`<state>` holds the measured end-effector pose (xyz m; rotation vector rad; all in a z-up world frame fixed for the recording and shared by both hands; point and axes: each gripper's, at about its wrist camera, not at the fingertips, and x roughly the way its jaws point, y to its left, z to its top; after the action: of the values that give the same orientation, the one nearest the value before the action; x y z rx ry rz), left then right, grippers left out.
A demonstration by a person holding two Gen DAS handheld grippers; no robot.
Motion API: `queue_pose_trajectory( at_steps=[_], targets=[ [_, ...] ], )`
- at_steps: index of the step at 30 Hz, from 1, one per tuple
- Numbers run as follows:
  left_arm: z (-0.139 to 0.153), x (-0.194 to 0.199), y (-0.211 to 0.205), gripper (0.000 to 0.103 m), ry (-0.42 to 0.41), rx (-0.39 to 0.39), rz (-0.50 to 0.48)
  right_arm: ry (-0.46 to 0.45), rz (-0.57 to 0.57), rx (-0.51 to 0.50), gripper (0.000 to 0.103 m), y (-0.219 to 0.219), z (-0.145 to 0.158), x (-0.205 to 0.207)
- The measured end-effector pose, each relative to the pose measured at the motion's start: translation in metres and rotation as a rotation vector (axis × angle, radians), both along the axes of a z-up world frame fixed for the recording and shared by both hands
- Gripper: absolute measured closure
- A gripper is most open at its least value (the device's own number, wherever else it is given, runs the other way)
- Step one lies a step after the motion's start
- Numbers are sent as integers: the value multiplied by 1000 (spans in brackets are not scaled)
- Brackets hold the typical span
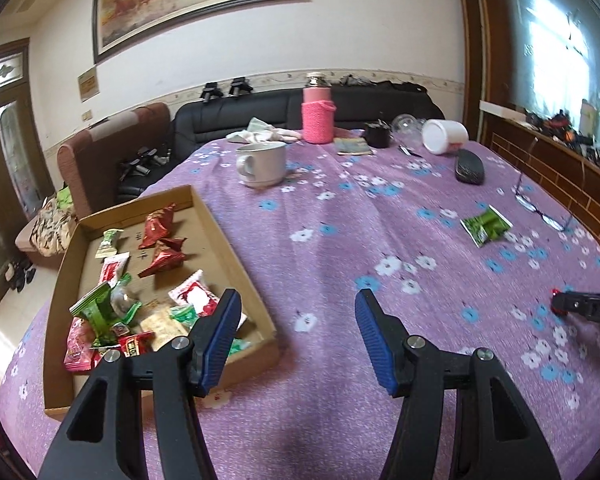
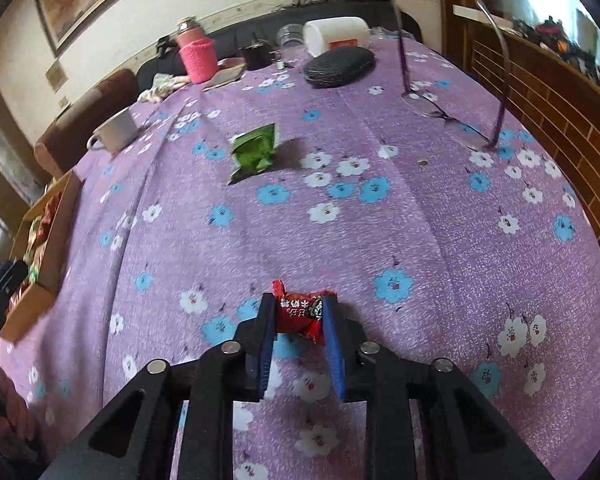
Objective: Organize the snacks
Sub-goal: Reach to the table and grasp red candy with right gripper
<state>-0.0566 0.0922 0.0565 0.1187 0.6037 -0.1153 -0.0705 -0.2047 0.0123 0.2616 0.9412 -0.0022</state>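
Observation:
My right gripper [image 2: 298, 300] is shut on a small red candy [image 2: 300, 315], just above the purple flowered tablecloth [image 2: 380, 240]. Its tip with the red wrapper also shows at the right edge of the left wrist view [image 1: 558, 302]. My left gripper [image 1: 296, 300] is open with nothing between its blue pads, above the cloth beside the cardboard tray's [image 1: 236, 252] right wall. The tray holds several wrapped snacks in red, green and white [image 1: 160, 256]. A green snack packet [image 2: 254, 152] lies alone on the cloth further out, also in the left wrist view [image 1: 486, 225].
A white mug [image 1: 260, 164], a pink knitted bottle [image 1: 318, 114], a tipped white jar [image 1: 444, 136], a black glasses case [image 2: 338, 66] and a pair of glasses [image 2: 452, 116] sit on the far and right parts of the table. A black sofa stands behind it.

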Motion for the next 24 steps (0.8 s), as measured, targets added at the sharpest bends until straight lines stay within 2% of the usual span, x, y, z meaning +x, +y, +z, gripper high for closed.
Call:
queue_pose_trajectory(
  at_steps=[6,14,17,22,24],
  targets=[
    [-1,-3,-11,44,3,20,-33,4,54,-86,77,15,-1,-2],
    [1,-5,-23,44,35,20,-81,-2,60,-81,81,15,-1,-5],
    [6,1,-29,44,92,-13,-143,3,47,-35,81,9,9,-5],
    [24,26,-57,44,264,-111,-328,-90,-34,37,81,-12,55,9],
    [29,41,-73,44,326,-139,-366,-124,-79,50,81,-20,71,21]
  ],
)
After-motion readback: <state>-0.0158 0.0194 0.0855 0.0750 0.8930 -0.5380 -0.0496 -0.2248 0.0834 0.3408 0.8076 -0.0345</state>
